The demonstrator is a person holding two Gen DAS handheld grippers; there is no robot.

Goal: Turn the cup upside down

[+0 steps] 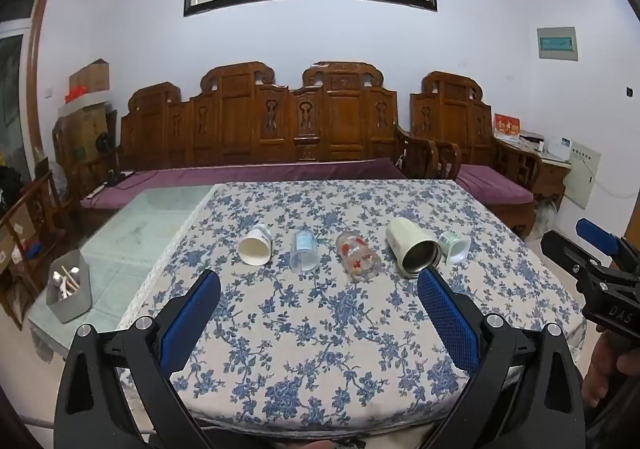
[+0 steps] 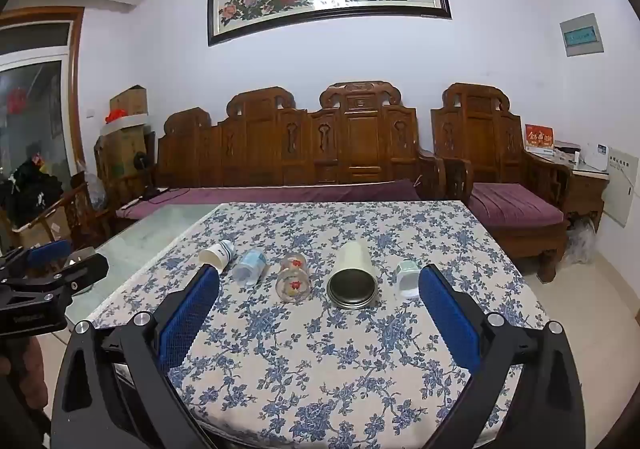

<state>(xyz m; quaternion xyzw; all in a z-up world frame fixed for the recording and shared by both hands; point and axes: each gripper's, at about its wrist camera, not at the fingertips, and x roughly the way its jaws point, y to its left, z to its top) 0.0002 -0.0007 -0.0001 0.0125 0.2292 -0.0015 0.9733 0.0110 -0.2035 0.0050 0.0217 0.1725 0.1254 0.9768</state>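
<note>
Across the table (image 1: 320,349), under its flowered cloth, five cups lie on their sides in a row, mouths toward the camera, likely staged for flipping. Largest is the cream steel-lined cup (image 1: 414,251). Both the left gripper (image 1: 319,291) and right gripper (image 2: 319,285) hover short of them, jaws spread wide, holding nothing.
</note>
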